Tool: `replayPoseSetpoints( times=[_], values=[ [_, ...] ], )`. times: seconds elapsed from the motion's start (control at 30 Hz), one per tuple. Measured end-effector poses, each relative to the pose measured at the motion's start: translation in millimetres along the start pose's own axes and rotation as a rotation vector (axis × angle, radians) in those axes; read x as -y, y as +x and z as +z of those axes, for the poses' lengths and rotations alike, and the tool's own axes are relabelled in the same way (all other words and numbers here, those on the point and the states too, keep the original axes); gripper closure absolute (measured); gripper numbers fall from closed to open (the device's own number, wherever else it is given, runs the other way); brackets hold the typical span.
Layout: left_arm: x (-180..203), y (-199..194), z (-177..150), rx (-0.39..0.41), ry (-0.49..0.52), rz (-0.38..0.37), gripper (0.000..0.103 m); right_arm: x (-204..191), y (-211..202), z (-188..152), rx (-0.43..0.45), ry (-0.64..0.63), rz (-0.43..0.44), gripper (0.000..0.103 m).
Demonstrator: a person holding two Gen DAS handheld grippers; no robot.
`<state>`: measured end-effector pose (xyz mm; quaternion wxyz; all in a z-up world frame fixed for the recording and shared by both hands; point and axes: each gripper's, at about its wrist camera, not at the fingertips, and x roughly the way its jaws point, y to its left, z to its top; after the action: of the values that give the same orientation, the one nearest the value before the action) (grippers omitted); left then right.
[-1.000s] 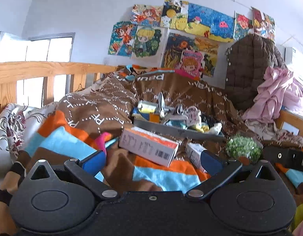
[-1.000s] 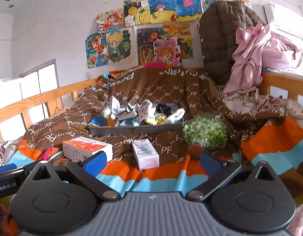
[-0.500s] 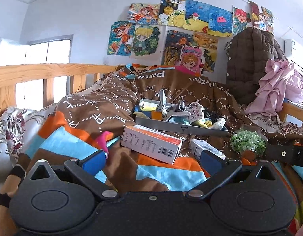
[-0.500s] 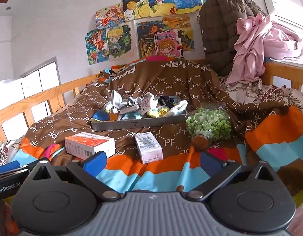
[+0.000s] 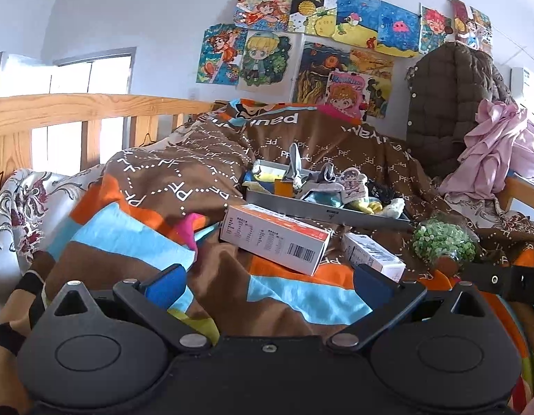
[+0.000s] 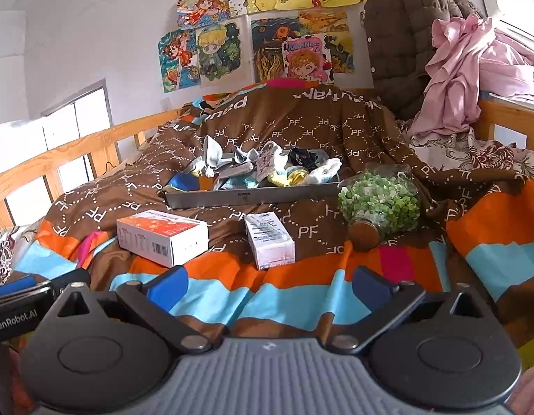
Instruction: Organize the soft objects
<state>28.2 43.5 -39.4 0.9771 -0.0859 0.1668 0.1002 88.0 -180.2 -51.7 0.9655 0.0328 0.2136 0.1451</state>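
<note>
Both claws released: left gripper (image 5: 267, 283) spread wide with blue rubbery pads (image 5: 168, 283), nothing between them; right gripper (image 6: 268, 285) same, blue pads (image 6: 170, 285) apart, holding nothing. Black hard-plastic bodies with round discs at frame bottom in each wrist view. Both hover low over a rumpled quilt (image 6: 301, 294), brown with a white dotted "PF" lattice plus orange, sky-blue and pink bands.

Soft objects (image 6: 267, 169), a crumpled pile of small fabric pieces in grey, white, yellow, black and blue, sit heaped inside a shallow grey metal tray (image 6: 253, 195) resting on the quilt, well ahead of both claws. In the left view the pile (image 5: 336, 190) and tray (image 5: 322, 209) sit center-right.

Near side of tray: rectangular orange-and-white carton (image 6: 163, 237) with barcode, lying flat; smaller white carton (image 6: 270, 240) beside it; clear glass jar (image 6: 379, 204) of green pellets lying on its side, cork end toward camera, just right of the tray.

Wooden slatted bed rail (image 6: 59, 166) at left. Brown quilted jacket (image 6: 401, 45) and pink crumpled cloth (image 6: 467, 69) at back right. Cartoon drawings (image 6: 260, 34) on the white wall.
</note>
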Motion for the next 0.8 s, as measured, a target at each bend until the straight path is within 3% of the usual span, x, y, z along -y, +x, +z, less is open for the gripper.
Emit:
replayPoseSetpoints(
  times=[0.27, 0.8],
  values=[
    [1.6, -2.0, -1.0, 0.009, 0.003, 0.003, 0.001, -8.4, 11.7, -4.2, -0.056, -0.057, 0.005, 0.000],
    [0.4, -0.5, -7.1, -0.026, -0.038, 0.005, 0.001, -9.8, 15.0, -5.8, -0.076, -0.077, -0.003, 0.000]
  ],
)
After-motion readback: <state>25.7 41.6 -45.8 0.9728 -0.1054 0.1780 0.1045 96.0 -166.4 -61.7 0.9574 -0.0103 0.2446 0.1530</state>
